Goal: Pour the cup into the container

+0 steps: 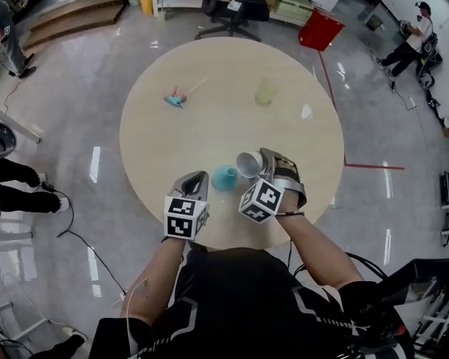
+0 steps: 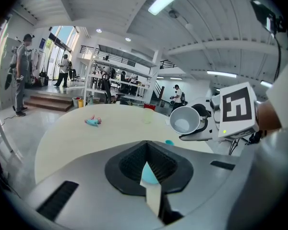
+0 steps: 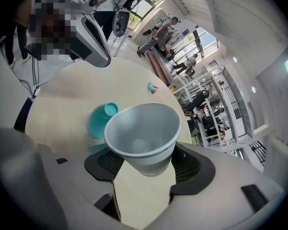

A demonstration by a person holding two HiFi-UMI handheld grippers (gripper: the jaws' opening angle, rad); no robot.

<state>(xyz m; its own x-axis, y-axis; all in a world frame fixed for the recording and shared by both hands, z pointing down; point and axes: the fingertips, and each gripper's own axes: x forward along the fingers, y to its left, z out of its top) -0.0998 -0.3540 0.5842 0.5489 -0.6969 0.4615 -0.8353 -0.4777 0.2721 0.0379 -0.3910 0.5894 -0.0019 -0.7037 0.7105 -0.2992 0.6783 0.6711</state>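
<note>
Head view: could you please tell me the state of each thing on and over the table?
White cup: tilted, gripped by right gripper.
Right gripper: shut on white cup.
Left gripper: jaws narrowly apart, empty.
Teal container: on table, ungripped.
Green cup: upright, untouched.
Toy: lying on table.

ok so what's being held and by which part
The right gripper holds the tilted white cup by its lower body, near the base. The left gripper grips nothing; the teal container stands just beyond its jaws.
</note>
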